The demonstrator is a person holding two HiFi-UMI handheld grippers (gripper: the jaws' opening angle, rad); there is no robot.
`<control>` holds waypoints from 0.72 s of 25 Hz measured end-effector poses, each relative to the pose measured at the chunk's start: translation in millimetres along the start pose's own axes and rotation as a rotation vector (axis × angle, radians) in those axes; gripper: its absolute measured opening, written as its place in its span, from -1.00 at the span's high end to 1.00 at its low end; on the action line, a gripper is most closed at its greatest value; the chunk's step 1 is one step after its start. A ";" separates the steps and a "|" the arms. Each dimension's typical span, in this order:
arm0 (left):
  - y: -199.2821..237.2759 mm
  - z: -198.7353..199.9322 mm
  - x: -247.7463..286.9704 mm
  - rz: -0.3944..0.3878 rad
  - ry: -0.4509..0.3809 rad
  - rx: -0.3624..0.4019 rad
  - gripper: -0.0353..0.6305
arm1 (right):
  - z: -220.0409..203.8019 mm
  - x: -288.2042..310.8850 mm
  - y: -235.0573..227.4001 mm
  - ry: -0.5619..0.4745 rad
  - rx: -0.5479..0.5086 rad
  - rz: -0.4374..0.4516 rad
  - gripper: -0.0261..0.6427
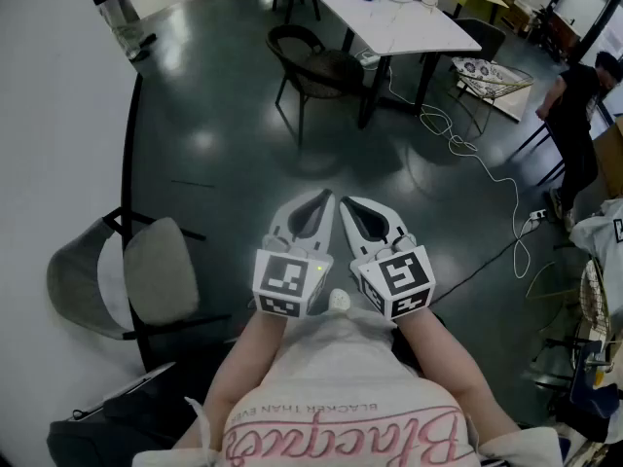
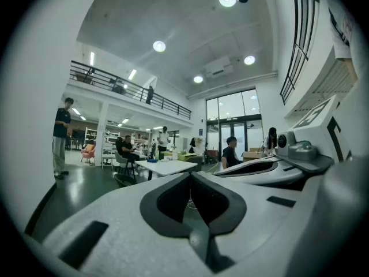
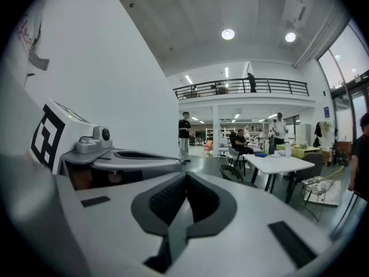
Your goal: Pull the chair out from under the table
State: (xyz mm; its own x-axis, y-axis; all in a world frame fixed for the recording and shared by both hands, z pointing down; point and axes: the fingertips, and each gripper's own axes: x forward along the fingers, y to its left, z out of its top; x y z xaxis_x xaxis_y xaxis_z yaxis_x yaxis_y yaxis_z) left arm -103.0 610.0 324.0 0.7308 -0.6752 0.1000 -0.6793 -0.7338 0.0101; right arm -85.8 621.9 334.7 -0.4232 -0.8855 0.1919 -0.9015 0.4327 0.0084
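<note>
Head view: left hand-held gripper (image 1: 324, 197), right hand-held gripper (image 1: 346, 202), jaws together (side by side), dark chair (image 1: 313, 64) ahead.

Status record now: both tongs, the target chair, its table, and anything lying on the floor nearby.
Left tongs: shut, empty
Right tongs: shut, empty, beside the left
Chair: dark, at the white table's edge, not yet reached
Table: white, ahead, small items on top
Cable: white, trailing across floor right of table
Grey chair: near left, by the wall
</note>
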 end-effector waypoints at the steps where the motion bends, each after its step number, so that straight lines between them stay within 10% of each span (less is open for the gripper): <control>1: 0.1 -0.1 3.8 0.001 0.003 0.001 0.88 | 0.3 1.5 -2.8 0.002 -0.002 0.003 0.91; 18: -10.0 -10.2 66.4 0.085 0.030 -0.039 0.88 | -8.0 10.8 -65.8 0.014 -0.029 0.092 0.91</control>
State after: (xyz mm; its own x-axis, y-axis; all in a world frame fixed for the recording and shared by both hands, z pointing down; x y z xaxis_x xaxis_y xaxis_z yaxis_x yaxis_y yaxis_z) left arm -48.4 573.3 340.7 0.6684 -0.7320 0.1319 -0.7414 -0.6700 0.0386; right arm -30.3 585.1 344.1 -0.5022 -0.8395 0.2071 -0.8560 0.5166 0.0182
